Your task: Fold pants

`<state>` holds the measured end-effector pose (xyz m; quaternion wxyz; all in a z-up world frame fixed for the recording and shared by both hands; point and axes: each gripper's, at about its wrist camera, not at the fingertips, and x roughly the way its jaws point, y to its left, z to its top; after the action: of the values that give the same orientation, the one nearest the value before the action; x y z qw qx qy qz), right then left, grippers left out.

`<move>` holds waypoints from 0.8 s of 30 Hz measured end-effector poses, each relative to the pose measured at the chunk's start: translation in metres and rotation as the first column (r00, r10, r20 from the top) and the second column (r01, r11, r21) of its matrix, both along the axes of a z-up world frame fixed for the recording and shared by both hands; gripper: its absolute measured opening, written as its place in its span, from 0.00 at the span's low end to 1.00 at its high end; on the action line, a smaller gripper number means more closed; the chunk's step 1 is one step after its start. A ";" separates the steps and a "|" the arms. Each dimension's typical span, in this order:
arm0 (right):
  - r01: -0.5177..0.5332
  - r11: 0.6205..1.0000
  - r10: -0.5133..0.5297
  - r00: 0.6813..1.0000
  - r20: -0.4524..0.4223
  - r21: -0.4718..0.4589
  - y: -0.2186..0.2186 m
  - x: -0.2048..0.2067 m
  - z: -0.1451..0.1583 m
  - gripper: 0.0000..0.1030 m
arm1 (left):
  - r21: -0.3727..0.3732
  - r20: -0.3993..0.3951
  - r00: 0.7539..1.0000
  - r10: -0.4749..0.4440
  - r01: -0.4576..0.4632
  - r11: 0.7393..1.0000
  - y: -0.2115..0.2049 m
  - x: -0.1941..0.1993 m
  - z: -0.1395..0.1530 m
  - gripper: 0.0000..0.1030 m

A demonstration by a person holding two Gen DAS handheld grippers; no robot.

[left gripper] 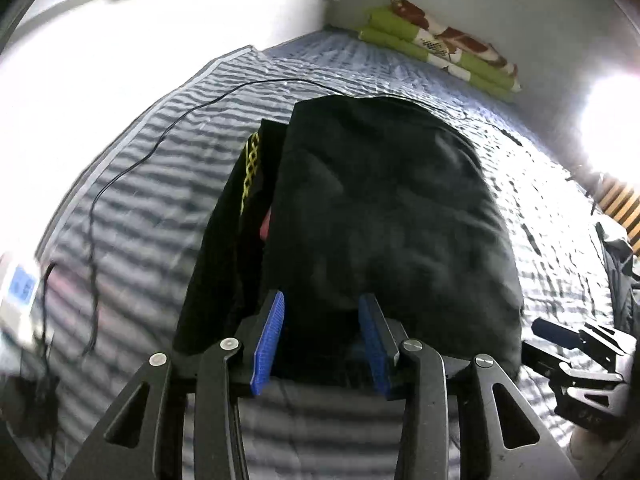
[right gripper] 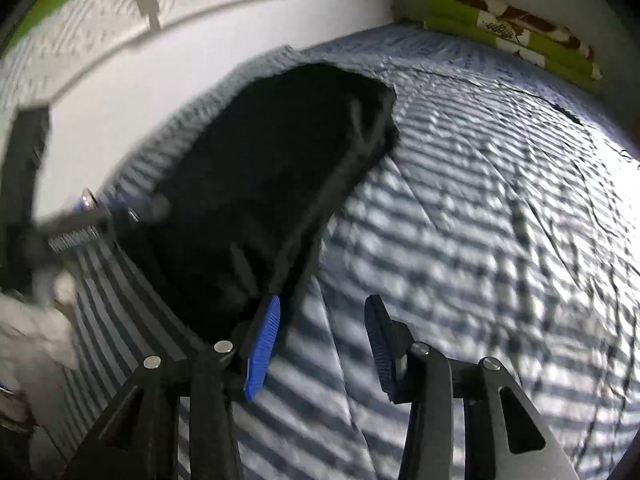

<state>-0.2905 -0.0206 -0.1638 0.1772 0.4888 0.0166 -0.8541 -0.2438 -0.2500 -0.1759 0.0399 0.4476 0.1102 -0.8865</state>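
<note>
Black pants [left gripper: 380, 208] lie folded in a thick stack on the striped bedsheet [left gripper: 152, 168]; a yellow-patterned trim shows along their left side. My left gripper [left gripper: 323, 300] is open at the stack's near edge, and dark cloth lies between its blue pads [left gripper: 272, 340] without being pinched. The right gripper [left gripper: 560, 344] shows at the right edge of this view, beside the stack's near right corner. In the right wrist view the pants [right gripper: 260, 180] lie to the left. My right gripper [right gripper: 323, 300] is open over bare sheet [right gripper: 460, 220], its left pad at the cloth's edge.
A thin black cable [left gripper: 120, 172] snakes over the sheet left of the pants. A folded green and brown blanket [left gripper: 440, 48] lies against the far wall. A white device with a blue label [left gripper: 20, 292] sits at the left edge. Bright glare fills the right side.
</note>
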 end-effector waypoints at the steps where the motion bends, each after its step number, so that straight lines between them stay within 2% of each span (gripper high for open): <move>1: 0.004 1.000 -0.004 1.000 0.020 -0.005 0.006 0.004 0.003 0.39 | -0.008 -0.008 1.000 0.008 -0.008 1.000 0.007 0.010 0.006 0.41; 3: 0.012 1.000 -0.011 0.999 0.038 -0.019 0.022 0.017 0.013 0.39 | -0.007 -0.006 1.000 0.008 -0.008 1.000 0.023 0.031 0.018 0.41; 5: 0.031 0.999 -0.031 0.999 0.013 -0.008 0.041 0.036 0.029 0.39 | -0.010 -0.007 1.000 -0.001 0.001 1.000 0.042 0.052 0.032 0.42; 9: 0.060 0.997 -0.062 0.998 -0.028 -0.052 0.074 0.072 0.064 0.39 | -0.078 -0.065 0.997 -0.030 0.024 0.997 0.093 0.107 0.077 0.47; 11: 0.066 0.995 -0.070 0.996 -0.056 -0.074 0.090 0.095 0.083 0.39 | -0.083 -0.095 0.995 -0.041 0.033 0.996 0.116 0.127 0.101 0.54; 14: 0.064 0.995 -0.074 0.990 -0.121 -0.080 0.105 0.124 0.112 0.43 | -0.083 -0.155 0.987 -0.040 0.028 0.996 0.145 0.159 0.135 0.56; 17: 0.061 0.995 -0.074 0.979 -0.188 -0.076 0.114 0.156 0.136 0.46 | -0.088 -0.201 0.979 -0.035 0.018 0.996 0.173 0.192 0.167 0.67; 20: 0.048 0.995 -0.067 0.969 -0.239 -0.086 0.124 0.185 0.160 0.47 | -0.132 -0.228 0.973 -0.037 0.007 0.991 0.203 0.223 0.196 0.73; 24: 0.035 0.995 -0.062 0.951 -0.304 -0.095 0.137 0.219 0.190 0.60 | -0.153 -0.283 0.958 -0.038 -0.006 0.988 0.233 0.258 0.235 0.93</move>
<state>-0.0716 0.1164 0.0259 0.1728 0.3424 -0.0058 -0.9235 0.0140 -0.0165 0.0588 0.0506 0.3118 0.0431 -0.9478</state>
